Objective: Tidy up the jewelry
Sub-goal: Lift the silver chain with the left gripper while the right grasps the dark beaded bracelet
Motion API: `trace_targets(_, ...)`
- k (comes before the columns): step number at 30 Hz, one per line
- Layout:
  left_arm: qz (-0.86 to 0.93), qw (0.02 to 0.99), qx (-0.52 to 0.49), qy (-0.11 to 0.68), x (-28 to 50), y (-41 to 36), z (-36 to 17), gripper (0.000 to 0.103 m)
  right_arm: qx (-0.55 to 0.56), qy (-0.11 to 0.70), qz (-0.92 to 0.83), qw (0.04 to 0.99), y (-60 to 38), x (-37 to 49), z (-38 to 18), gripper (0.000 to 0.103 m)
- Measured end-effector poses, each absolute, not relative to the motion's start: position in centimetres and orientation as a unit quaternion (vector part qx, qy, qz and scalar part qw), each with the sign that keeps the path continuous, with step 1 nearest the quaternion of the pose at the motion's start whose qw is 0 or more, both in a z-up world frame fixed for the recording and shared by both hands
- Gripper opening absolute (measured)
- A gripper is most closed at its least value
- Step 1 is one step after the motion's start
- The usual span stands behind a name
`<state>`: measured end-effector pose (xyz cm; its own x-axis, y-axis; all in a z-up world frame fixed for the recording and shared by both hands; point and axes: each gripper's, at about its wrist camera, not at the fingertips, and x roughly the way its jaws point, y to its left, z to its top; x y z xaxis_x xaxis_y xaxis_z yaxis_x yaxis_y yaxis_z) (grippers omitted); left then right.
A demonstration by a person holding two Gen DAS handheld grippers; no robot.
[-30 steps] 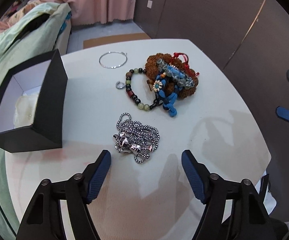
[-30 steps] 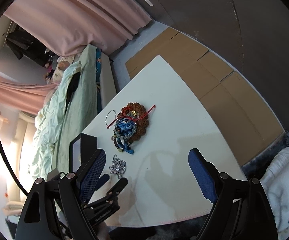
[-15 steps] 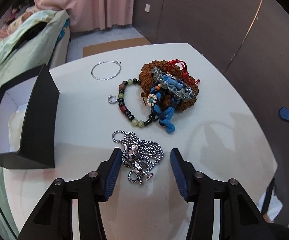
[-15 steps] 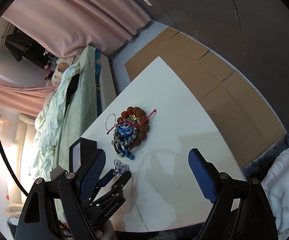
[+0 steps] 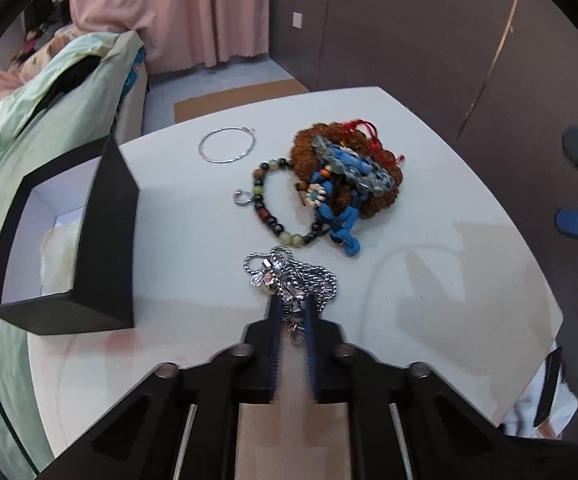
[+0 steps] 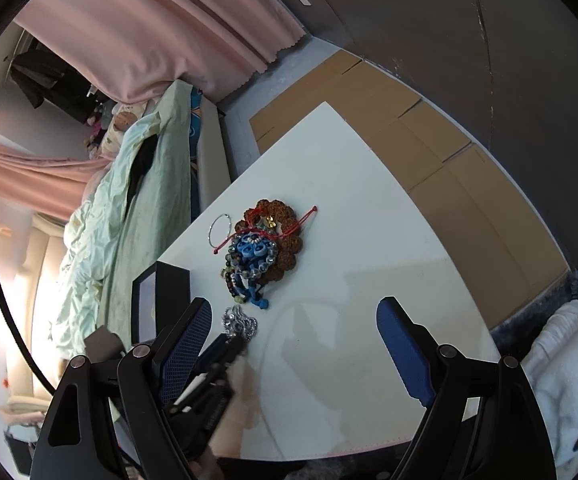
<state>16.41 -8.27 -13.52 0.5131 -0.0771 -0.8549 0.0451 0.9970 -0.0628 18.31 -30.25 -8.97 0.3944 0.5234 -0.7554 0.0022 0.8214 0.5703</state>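
The left gripper had just been closing, and its two blue pads were clamped on the near end of the silver chain necklace, a few links and a small pendant pinched in the narrow slot between them. The rest of the chain lay bunched on the white table just beyond the fingertips, spilling to the right of the jaws. Farther on, apart from the chain, sat the beaded bracelet with a small silver ring beside it, and touching the bracelet on its right was a heap of brown beads, blue cord and red string. A thin silver hoop lay alone toward the far edge. The open black box with its white lining stood to the left of the gripper, near but not touching the chain. The right gripper hung above the near side of the table with its blue pads spread wide and nothing between them; from its view the left gripper showed low at the left, its tips at the chain.
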Motion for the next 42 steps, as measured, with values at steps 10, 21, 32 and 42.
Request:
trace_targets(10, -0.045, 0.889, -0.055, 0.452, 15.2, -6.4, -10.1, 0.006, 0.239, 0.531, 0.165, 0.796, -28.6, 18.0, -9.3, 0.085)
trace_targets(21, -0.05, 0.912, -0.102, 0.394, 14.3, -3.2, -5.0, 0.006, 0.248, 0.528, 0.177, 0.793, -27.1, 18.4, -9.6, 0.085)
trace_targets(32, -0.044, 0.934, -0.135, 0.327, 13.8, -0.5, 0.3, 0.006, 0.261, 0.533, 0.198, 0.78, -24.8, 20.3, -10.2, 0.073)
trace_targets(42, -0.039, 0.946, -0.159, 0.279, 13.5, 1.6, 4.3, 0.006, 0.207, 0.557, 0.219, 0.774, -20.7, 22.5, -11.5, 0.049)
